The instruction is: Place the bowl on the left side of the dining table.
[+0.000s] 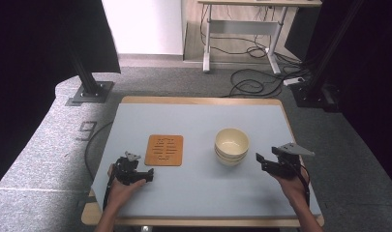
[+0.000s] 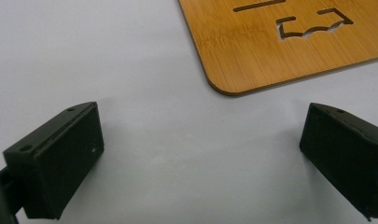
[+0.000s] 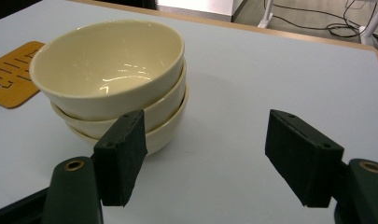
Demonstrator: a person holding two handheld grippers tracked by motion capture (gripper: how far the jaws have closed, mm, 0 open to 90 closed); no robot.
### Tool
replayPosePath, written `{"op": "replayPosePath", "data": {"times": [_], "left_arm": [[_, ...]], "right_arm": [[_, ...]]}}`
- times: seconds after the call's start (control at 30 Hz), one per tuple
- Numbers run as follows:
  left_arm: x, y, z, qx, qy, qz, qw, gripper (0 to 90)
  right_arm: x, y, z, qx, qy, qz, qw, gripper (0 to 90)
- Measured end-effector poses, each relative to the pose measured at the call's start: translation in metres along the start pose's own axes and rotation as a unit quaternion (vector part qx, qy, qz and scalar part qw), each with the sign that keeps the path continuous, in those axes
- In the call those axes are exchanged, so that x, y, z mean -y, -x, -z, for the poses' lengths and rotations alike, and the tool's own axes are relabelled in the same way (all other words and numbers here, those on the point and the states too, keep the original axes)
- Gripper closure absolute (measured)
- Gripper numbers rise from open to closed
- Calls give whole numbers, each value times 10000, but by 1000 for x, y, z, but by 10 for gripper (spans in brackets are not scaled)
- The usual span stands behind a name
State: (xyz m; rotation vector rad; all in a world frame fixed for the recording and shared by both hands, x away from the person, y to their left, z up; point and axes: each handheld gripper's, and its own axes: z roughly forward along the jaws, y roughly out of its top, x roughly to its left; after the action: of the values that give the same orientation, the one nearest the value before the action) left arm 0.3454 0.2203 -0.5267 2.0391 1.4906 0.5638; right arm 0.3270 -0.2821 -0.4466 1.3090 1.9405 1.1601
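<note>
Right tongs [image 3: 205, 156] beside stacked bowls [image 3: 114, 74]

I see a table [image 1: 198, 188] with a pale grey-blue top and a wooden edge. On it lie a bamboo trivet [image 1: 165, 150] with cut-out slots and, well apart to its right, three stacked cream bowls [image 1: 232, 146].

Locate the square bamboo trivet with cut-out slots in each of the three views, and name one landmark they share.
High view: the square bamboo trivet lies left of centre on the grey table, beyond the left gripper.
Left gripper view: its rounded corner sits top right, beyond the open jaws.
Right gripper view: one corner shows at the left edge, beside the stacked cream bowls.
Shared landmark: the grey tabletop.
</note>
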Motion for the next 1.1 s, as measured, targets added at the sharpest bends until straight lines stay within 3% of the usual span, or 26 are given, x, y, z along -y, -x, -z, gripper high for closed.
{"op": "replayPosePath", "data": {"times": [0.33, 0.43, 0.47, 1.1], "left_arm": [[0, 0, 0, 1, 0, 1, 10000, 0], [0, 0, 0, 1, -1, 1, 10000, 0], [0, 0, 0, 0, 0, 1, 10000, 0], [0, 0, 0, 0, -2, 0, 10000, 0]], "right_arm": [[-6, -3, -7, -43, -36, 23, 10000, 292], [-7, -3, -8, -143, -28, -74, 9999, 293], [-9, -3, -9, -343, 28, -324, 9989, 295], [-25, -9, -18, -253, 10, -226, 9994, 299]]}}
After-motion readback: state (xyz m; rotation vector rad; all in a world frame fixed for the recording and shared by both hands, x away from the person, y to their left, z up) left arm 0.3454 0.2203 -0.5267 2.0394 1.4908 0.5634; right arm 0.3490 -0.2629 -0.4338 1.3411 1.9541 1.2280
